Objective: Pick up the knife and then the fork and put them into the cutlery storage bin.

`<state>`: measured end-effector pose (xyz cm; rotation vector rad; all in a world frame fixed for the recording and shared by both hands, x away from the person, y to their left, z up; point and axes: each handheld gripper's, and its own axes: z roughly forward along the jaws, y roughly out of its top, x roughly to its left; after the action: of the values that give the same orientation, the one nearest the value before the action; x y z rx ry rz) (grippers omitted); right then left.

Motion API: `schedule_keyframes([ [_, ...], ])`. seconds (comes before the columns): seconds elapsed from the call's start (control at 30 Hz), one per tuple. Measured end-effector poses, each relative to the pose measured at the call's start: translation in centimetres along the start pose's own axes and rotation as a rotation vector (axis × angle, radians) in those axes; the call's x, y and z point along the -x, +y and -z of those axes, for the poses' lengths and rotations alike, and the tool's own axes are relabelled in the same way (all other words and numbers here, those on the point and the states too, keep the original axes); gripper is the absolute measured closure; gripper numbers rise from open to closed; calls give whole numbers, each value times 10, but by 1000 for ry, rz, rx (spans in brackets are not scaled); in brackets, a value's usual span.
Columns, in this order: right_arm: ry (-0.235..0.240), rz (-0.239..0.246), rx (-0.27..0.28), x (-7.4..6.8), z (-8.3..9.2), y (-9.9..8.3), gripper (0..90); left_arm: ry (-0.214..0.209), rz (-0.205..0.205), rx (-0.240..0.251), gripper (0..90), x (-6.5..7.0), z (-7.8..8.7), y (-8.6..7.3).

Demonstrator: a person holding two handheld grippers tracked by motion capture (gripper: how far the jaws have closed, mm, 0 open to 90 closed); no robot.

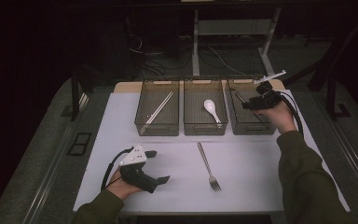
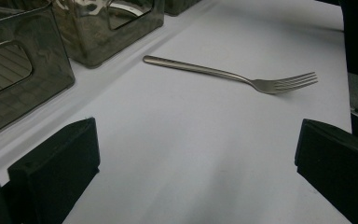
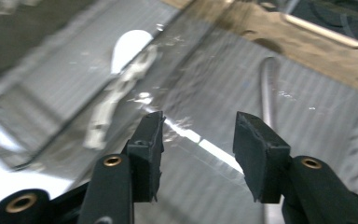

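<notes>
1. The slim silver metal fork [image 1: 208, 165] has a smooth, satin finish with soft highlights along its handle.
2. The three smoky translucent plastic bins [image 1: 204, 128] have glossy, reflective walls; their floors appear finely ribbed.
3. The white spoon [image 1: 211, 108] looks like glossy ceramic or plastic; which one cannot be told.
4. The pale rod-like chopsticks [image 1: 158, 108] appear smooth with a dull sheen; material cannot be told.
5. The white table covering [image 1: 251, 163] is matt and smooth, like paper or laminate.
6. The black jaw pads of the right gripper [image 3: 198, 140] look like matt rubber with rough edges; brass-coloured metal rivets [image 3: 113, 161] shine.
7. The olive sleeve [image 1: 303, 172] is matt woven cloth.
</notes>
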<state>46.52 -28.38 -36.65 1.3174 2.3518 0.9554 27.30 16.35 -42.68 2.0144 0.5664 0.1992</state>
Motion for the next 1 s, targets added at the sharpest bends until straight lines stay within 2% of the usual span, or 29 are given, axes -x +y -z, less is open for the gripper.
schedule_keyframes([
  [0.17, 46, -28, 29, -12, 14, -8, 481, 0, -1, -3, 0, -1, 1, 0],
  [0.23, 58, -25, 32, -17, 20, -12, 470, 2, 6, -1, 0, -1, 1, -1],
  [0.6, 113, 49, 51, -54, 37, -44, 472, 6, 5, -10, 0, -1, 0, -1],
  [0.73, 147, 77, 58, -68, 40, -53, 476, 8, 4, -13, 0, -2, -1, -1],
  [0.9, 196, 109, 60, -86, 39, -65, 505, 11, 5, -14, 0, -1, -1, -1],
  [1.0, 215, 138, 48, -97, 36, -72, 568, 9, 5, -14, 0, -2, -1, -1],
])
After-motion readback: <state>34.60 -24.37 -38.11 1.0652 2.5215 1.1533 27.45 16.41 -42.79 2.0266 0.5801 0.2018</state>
